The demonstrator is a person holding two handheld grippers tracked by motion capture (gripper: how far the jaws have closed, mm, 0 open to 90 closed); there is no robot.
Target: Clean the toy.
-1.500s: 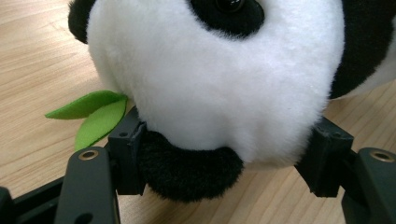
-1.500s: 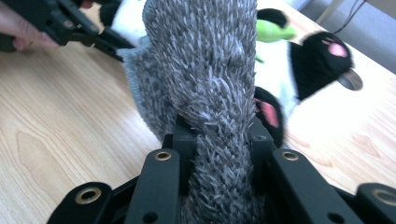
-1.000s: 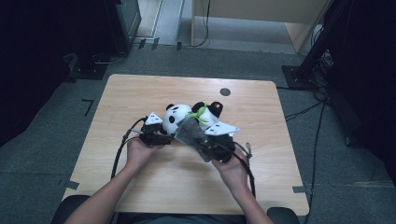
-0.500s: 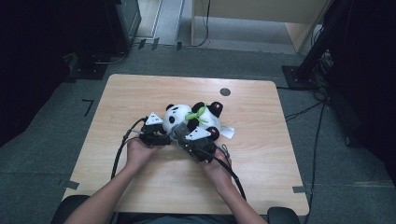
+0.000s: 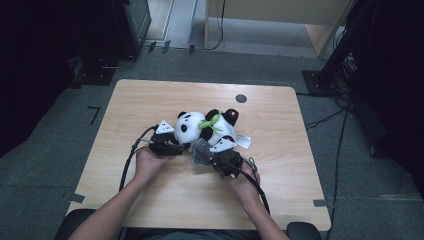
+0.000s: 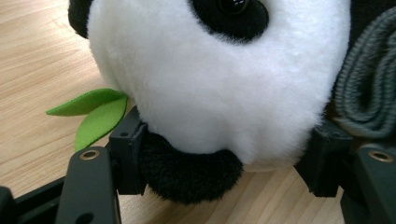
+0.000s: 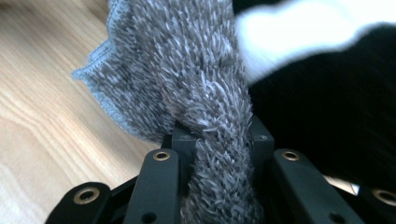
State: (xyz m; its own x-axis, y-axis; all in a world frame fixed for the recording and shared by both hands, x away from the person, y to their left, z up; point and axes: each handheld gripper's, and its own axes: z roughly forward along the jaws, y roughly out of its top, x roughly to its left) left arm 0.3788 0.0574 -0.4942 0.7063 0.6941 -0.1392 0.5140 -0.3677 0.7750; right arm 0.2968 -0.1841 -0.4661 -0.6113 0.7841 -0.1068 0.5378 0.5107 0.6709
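A black-and-white panda plush (image 5: 192,125) lies on the wooden table (image 5: 150,100), green leaves (image 5: 211,123) at its neck. My left gripper (image 5: 172,146) is at its head from the left. In the left gripper view the jaws press on both sides of the white head (image 6: 210,84), one pad (image 6: 128,156) against black fur, and the left gripper (image 6: 224,163) is shut on it. My right gripper (image 5: 209,153) is shut on a fuzzy grey cloth (image 5: 199,152) just in front of the panda's body. Seen along the right gripper (image 7: 219,140), the cloth (image 7: 187,60) hangs against black and white fur.
A white tag (image 5: 245,141) sticks out at the panda's right side. A small dark round disc (image 5: 241,98) sits near the table's far edge. Black cables (image 5: 127,165) trail from both grippers toward the near edge. Dark equipment and a wooden cabinet stand on the floor beyond.
My right gripper has sunk and shifted left with the grey cloth, closer to the panda's body and the table. The left gripper and the panda have kept still.
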